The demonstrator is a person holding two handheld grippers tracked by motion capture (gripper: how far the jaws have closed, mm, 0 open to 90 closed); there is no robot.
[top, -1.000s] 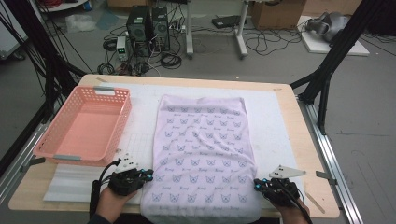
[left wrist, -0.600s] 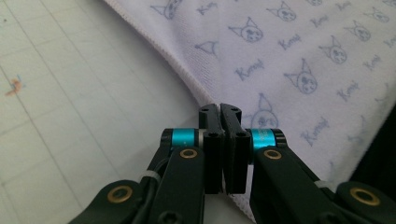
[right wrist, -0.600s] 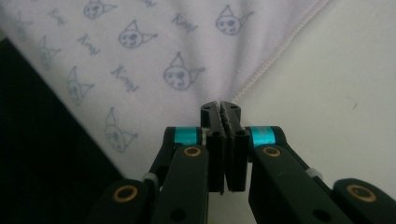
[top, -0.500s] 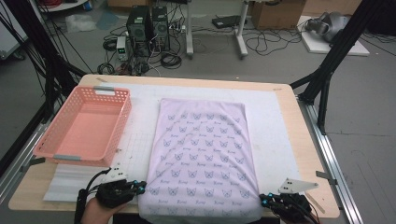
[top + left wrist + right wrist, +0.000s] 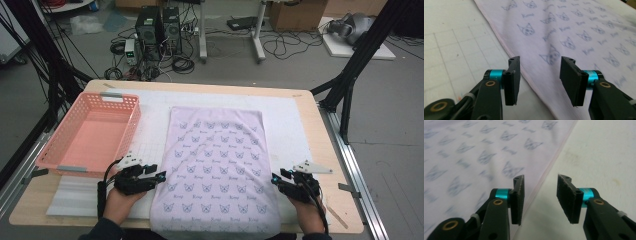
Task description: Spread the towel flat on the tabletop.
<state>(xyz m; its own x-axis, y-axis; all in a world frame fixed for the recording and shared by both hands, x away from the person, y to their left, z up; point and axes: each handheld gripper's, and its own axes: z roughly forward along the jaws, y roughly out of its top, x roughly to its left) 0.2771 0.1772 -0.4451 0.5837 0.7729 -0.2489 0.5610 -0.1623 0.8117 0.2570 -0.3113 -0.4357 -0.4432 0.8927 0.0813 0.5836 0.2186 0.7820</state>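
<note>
So the lilac cat-print towel (image 5: pixel 217 170) is spread flat on the white mat (image 5: pixel 295 125), with its near end hanging a bit over the table edge, and it sits right between the 2 tongs. The left gripper (image 5: pixel 159 176) is at the towel's left hem; its jaws have just been opening and stand apart now, nothing pinched. In the left gripper view the hem (image 5: pixel 524 70) runs through the gap between the pads, and the cloth just lies flat under them. Same deal on the other side: the right gripper (image 5: pixel 274 180) has just been opening too, jaws parted and straddling the right hem (image 5: pixel 544 180), holding nothing. A pink basket (image 5: pixel 75 160) sits just beyond the left gripper, off the towel.
</note>
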